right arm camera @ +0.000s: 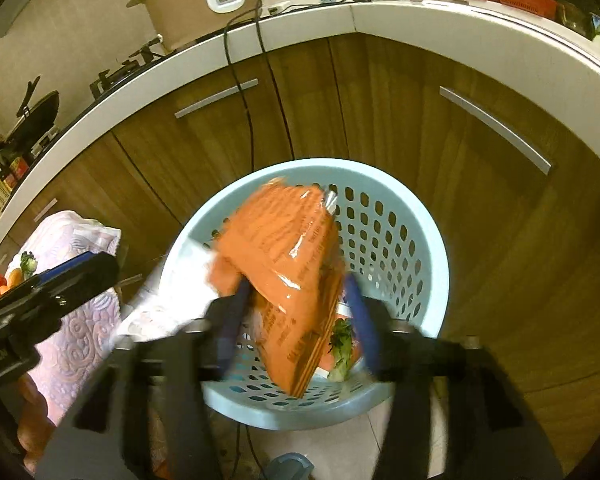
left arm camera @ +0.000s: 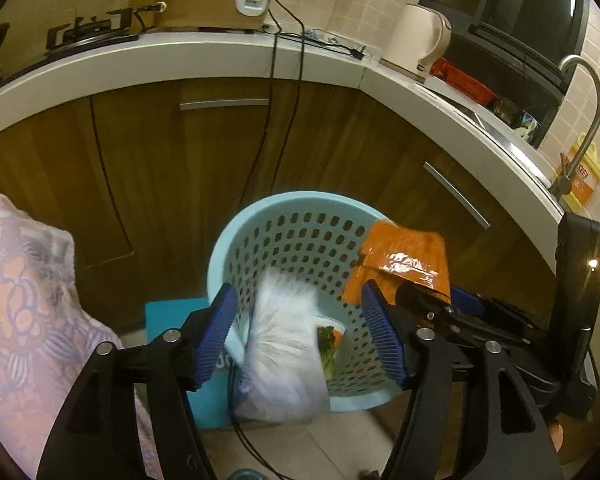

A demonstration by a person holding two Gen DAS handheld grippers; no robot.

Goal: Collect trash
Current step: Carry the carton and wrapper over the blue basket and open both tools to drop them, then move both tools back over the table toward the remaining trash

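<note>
A light blue perforated basket [left arm camera: 300, 208] stands on the floor by the wooden cabinets; it also shows in the right wrist view [right arm camera: 420, 240]. My left gripper [left arm camera: 300, 332] is open above its near rim, and a blurred white plastic bag [left arm camera: 284, 352] hangs between the fingers, apart from both pads. My right gripper [right arm camera: 296, 320] holds an orange snack packet [right arm camera: 284, 264] over the basket; the view is blurred and the jaws stand somewhat apart, so the grip is unclear. The packet [left arm camera: 400, 256] and right gripper also show in the left wrist view at the basket's right rim. Green scraps [right arm camera: 340, 348] lie inside the basket.
A patterned pink cloth [left arm camera: 28, 300] covers a surface at the left. The white countertop [left arm camera: 220, 60] carries a rice cooker [right arm camera: 196, 4], a kettle [left arm camera: 416, 40] and a stove [left arm camera: 92, 32]. Black cables [left arm camera: 276, 120] hang down the cabinet doors. A faucet [left arm camera: 588, 120] is at the right.
</note>
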